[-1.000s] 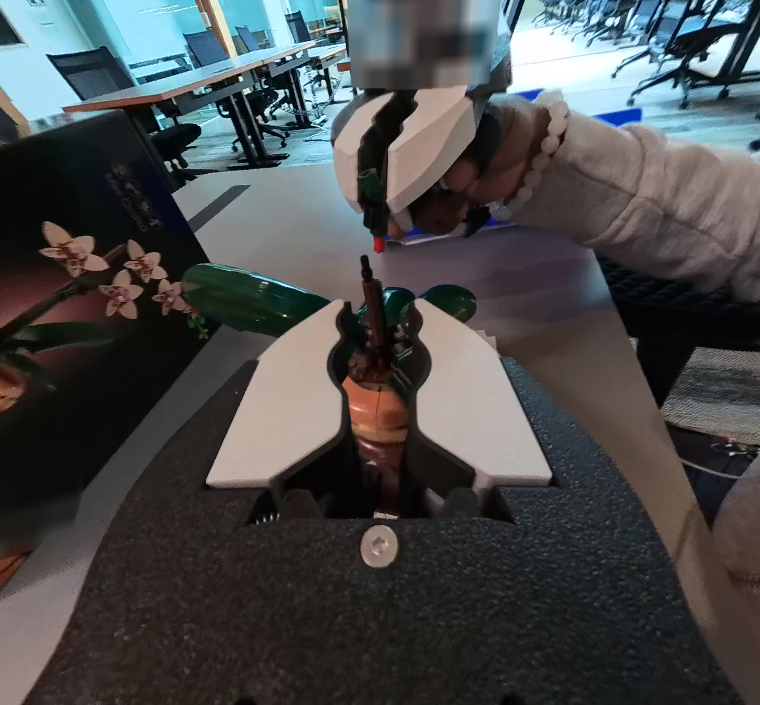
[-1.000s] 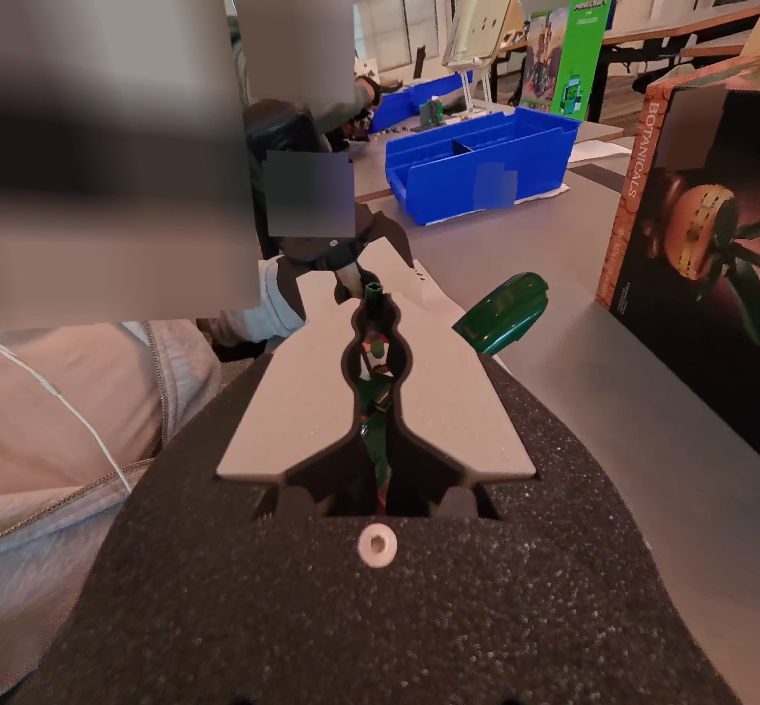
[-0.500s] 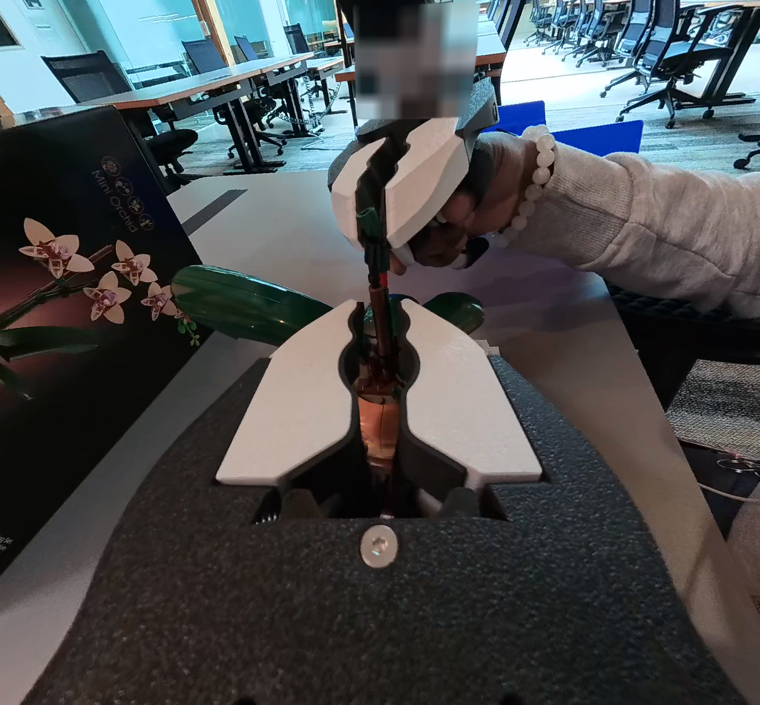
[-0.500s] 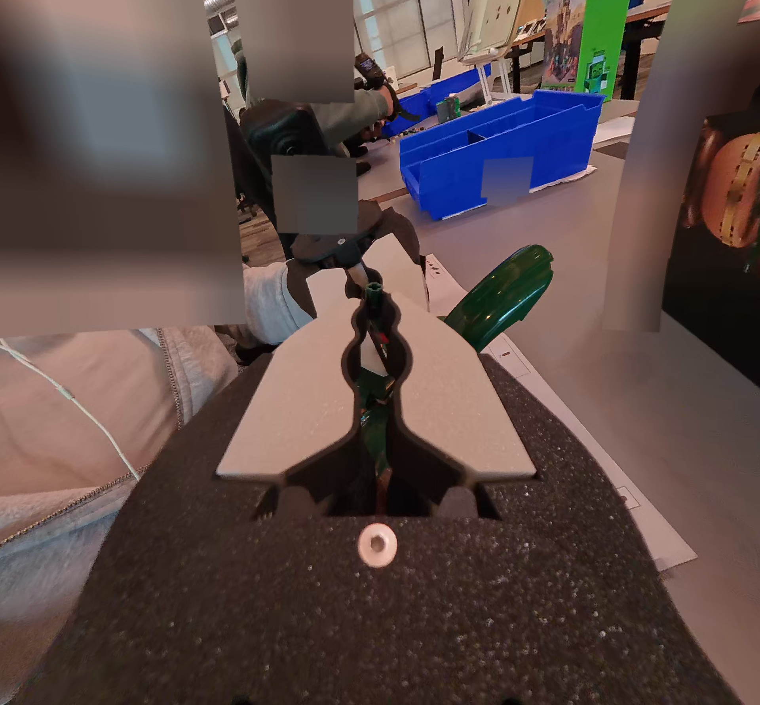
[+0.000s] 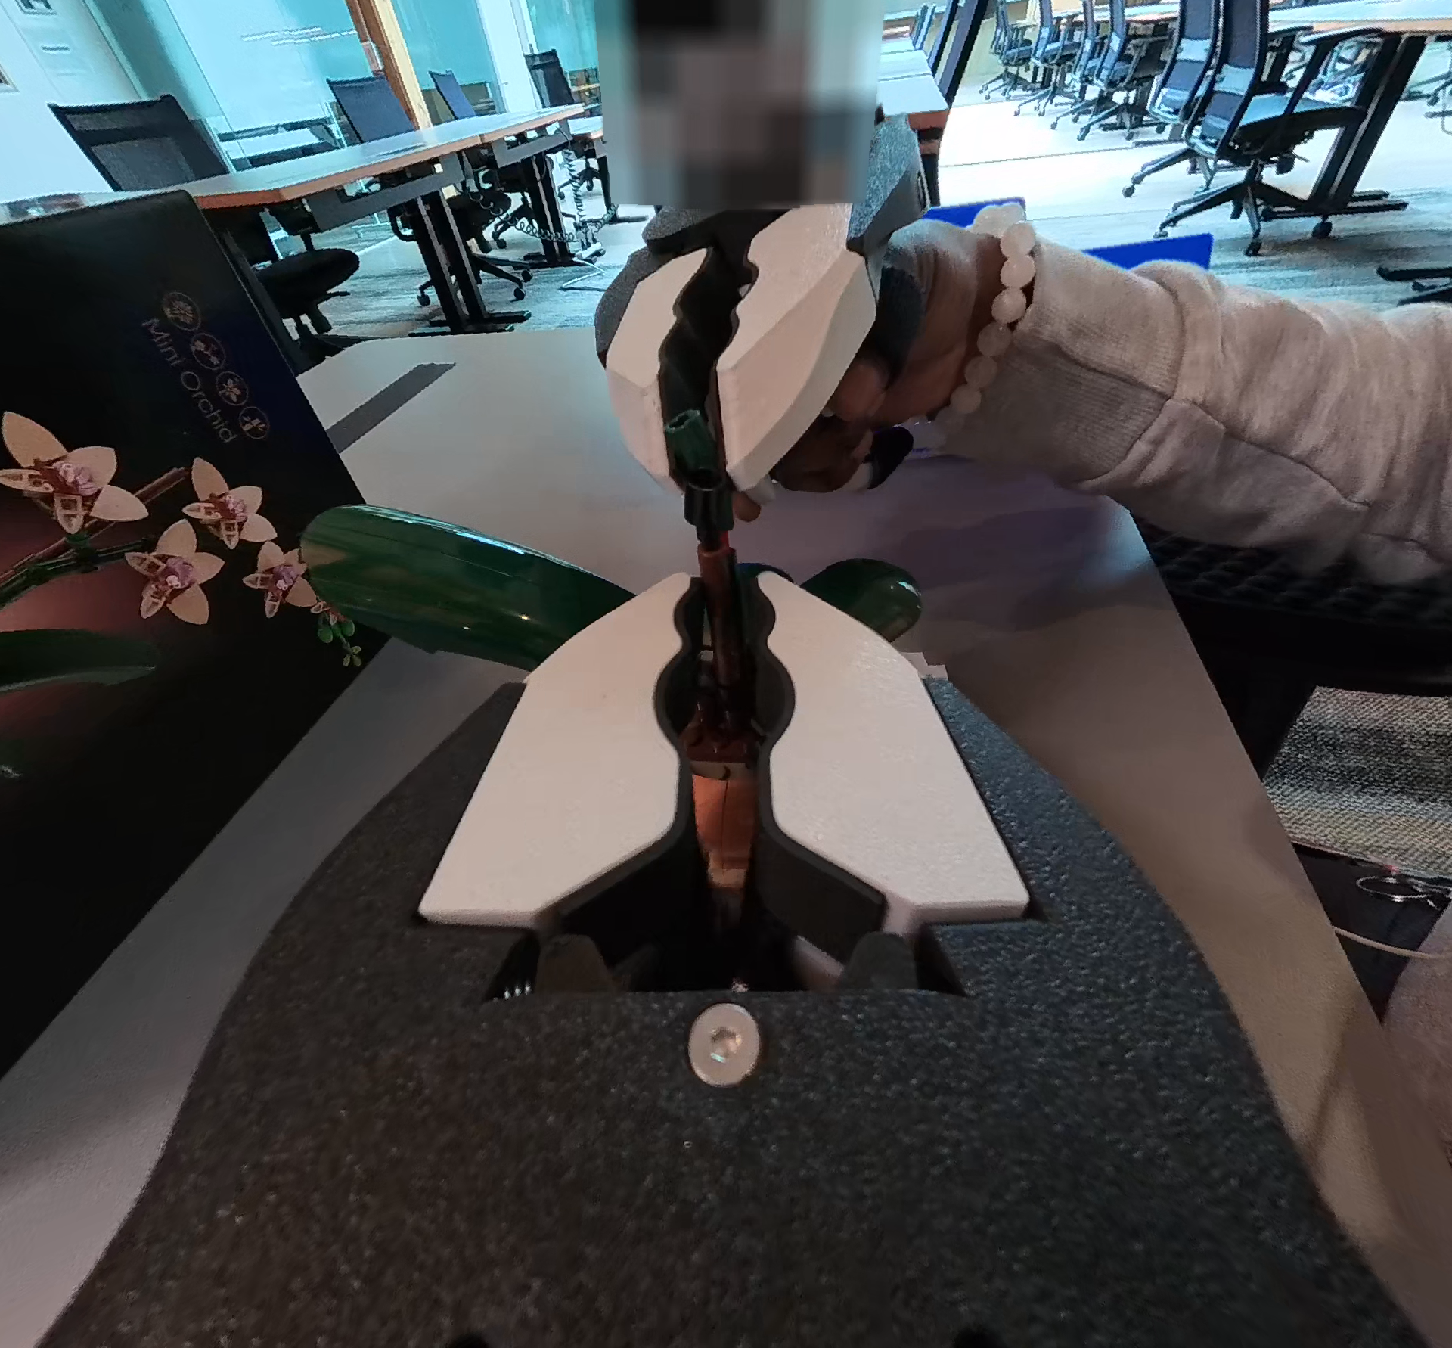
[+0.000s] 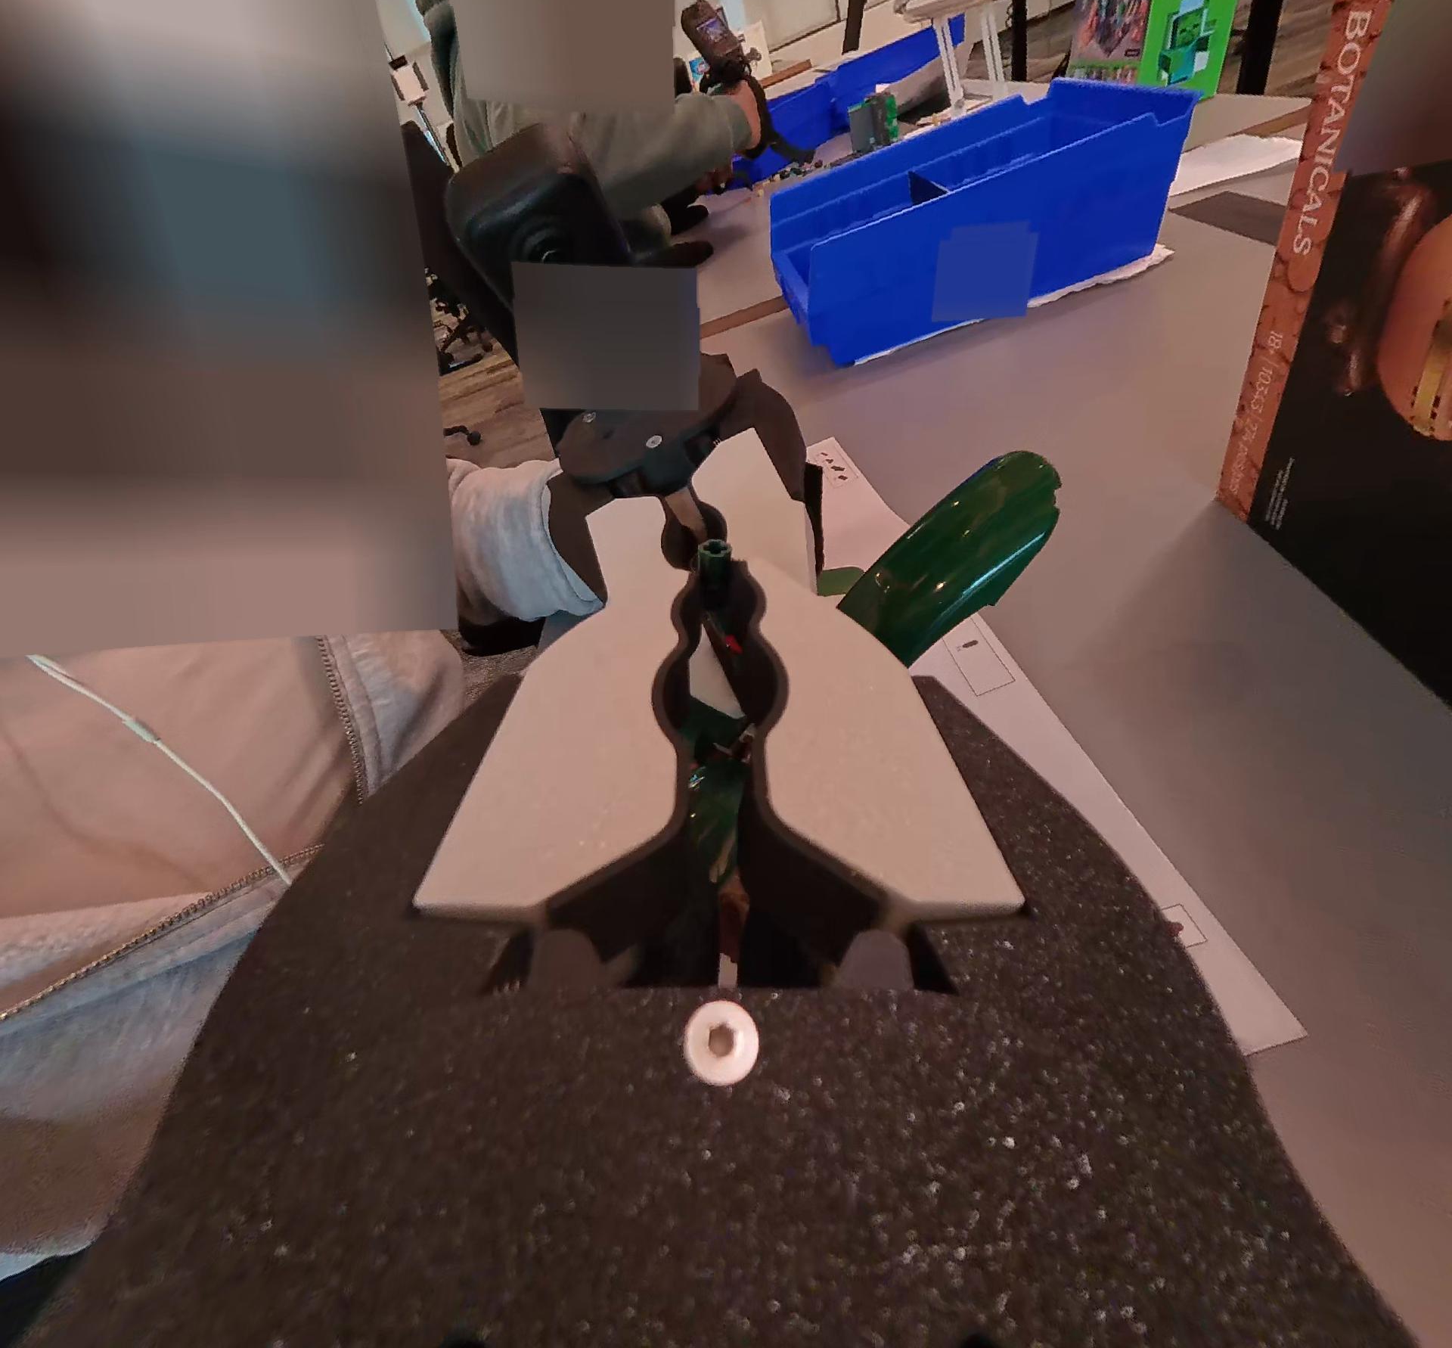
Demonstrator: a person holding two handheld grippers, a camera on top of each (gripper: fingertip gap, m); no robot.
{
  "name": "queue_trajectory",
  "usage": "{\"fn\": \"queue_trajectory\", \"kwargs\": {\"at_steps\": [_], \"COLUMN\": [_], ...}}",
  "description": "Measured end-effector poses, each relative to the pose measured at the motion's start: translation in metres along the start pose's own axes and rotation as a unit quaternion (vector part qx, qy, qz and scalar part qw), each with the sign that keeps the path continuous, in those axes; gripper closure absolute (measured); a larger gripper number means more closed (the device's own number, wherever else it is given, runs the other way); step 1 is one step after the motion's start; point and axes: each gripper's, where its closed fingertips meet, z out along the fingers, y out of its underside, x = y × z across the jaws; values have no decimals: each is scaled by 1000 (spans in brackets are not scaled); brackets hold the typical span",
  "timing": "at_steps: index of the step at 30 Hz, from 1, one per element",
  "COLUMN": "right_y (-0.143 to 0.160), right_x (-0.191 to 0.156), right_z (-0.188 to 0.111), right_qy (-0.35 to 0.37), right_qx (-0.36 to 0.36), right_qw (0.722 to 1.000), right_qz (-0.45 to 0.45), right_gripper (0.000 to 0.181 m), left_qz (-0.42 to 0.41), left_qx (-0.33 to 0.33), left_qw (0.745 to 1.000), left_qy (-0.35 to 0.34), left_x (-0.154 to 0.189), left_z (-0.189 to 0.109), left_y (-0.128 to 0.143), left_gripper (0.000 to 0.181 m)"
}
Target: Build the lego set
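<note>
My left gripper [image 5: 724, 587] is shut on the lego orchid plant: its terracotta pot [image 5: 723, 815] sits between the pads, and a brown stem [image 5: 719, 587] rises out past the tips. Large dark green leaves [image 5: 448, 587] spread to either side. My right gripper [image 5: 695, 477] faces me from above, shut on a dark green stem piece [image 5: 695, 461] whose lower end meets the top of the brown stem. In the right wrist view my right gripper [image 6: 716, 579] holds that green piece [image 6: 713, 564], with the left gripper [image 6: 668, 477] beyond and a green leaf [image 6: 951, 556] to the right.
The black orchid set box [image 5: 118, 524] stands at the left and shows again at the right edge [image 6: 1367, 288]. A blue bin [image 6: 982, 226] sits on the grey table [image 6: 1100, 524]. An instruction sheet [image 6: 1061, 799] lies under the grippers. A person's sleeve [image 5: 1218, 430] reaches in from the right. My left and right fingertips are right by each other.
My right gripper has come down with the green stem piece, closing the gap until its lower end meets the top of the brown stem. My left gripper keeps its hold on the plant.
</note>
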Motion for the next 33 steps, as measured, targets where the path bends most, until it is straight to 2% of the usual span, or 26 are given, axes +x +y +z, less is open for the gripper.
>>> {"fn": "queue_trajectory", "kwargs": {"at_steps": [8, 21, 25, 33], "right_y": [1, 2, 3, 5], "right_x": [1, 2, 0, -2], "right_z": [0, 0, 0, 2], "right_qy": [1, -54, -50, -36], "right_qx": [-13, -15, -18, 19], "right_qw": [999, 989, 992, 998], "right_qz": [31, 134, 114, 37], "right_gripper": [175, 175, 175, 175], "left_qz": [-18, -36, -34, -42], "left_qx": [9, 20, 21, 28], "left_qw": [1000, 999, 999, 999], "left_qy": [8, 11, 14, 19], "left_x": [0, -1, 0, 1], "left_z": [0, 1, 1, -1], "left_y": [-2, -2, -2, -2], "left_gripper": [175, 174, 174, 175]}}
